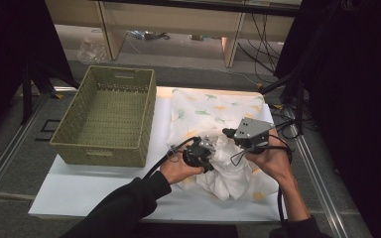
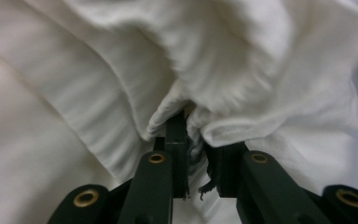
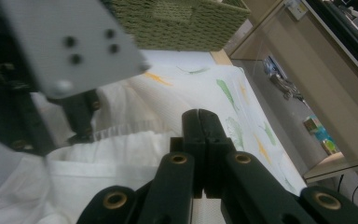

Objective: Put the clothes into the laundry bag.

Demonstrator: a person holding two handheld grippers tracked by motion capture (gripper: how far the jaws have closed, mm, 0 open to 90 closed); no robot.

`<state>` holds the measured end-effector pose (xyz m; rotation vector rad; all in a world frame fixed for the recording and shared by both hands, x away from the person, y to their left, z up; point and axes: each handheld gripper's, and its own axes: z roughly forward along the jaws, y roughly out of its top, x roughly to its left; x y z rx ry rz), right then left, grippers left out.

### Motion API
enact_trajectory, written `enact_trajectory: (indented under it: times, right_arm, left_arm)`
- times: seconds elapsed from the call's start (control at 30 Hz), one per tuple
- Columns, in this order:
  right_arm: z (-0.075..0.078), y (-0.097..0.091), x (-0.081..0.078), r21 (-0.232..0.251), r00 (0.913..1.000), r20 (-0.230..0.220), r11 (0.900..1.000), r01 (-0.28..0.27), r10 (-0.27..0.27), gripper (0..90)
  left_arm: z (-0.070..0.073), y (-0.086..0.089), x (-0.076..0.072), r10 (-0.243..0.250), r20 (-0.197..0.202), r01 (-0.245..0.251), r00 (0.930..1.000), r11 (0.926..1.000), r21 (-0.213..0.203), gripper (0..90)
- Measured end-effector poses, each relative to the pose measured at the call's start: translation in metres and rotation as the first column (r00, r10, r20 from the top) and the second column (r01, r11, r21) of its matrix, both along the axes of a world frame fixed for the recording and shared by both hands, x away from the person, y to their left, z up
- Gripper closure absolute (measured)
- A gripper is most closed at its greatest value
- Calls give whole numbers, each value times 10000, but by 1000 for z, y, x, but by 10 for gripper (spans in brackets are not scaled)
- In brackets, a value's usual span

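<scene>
Nearest the lens, in the left gripper view, we see the left claw with a fold of the white cloth bunched between its jaws; we read it as clenched on that fold, so that the fabric can be lifted or drawn over. In the right gripper view the right claw stands with its jaws pressed flat together, and we see no fabric between them, so we take it as clenched on nothing, poised just above the cloth. From the high view the cloth, leaf-printed toward its far end, lies crumpled on the white worktop, right of the green woven basket, which stands open-topped at the worktop's left, presumably to receive the cloth. Both hands meet over the crumpled near part. How deep the left grip reaches stays hidden by folds, and the cloth's underside and the basket's near inner wall are concealed.
</scene>
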<state>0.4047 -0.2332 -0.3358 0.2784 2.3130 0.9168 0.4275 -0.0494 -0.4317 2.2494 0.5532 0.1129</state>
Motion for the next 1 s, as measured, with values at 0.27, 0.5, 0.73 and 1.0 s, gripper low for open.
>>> enact_trajectory:
  times: [0.27, 0.5, 0.73, 1.0]
  right_arm:
    - [5, -2, -5, 6, 10000, -19, 10000, -6, 6, 900]
    - [2, -3, -3, -21, 9999, -150, 10000, -6, 5, 900]
    - [1, -5, -2, 56, 9998, -161, 9999, 99, -98, 900]
    - [2, -4, -2, 6, 9999, -110, 10000, 82, -82, 900]
  left_arm:
    - [-10, 5, 41, 996, -890, -1032, 9910, 9940, -366, 812]
    - [-4, 5, 30, 1049, -1636, -1209, 9809, 9885, -911, 677]
    - [16, 24, -6, 330, -1282, -331, 9912, 9994, 13, 418]
    - [-16, 31, -29, 459, -991, -401, 9940, 9974, 605, 296]
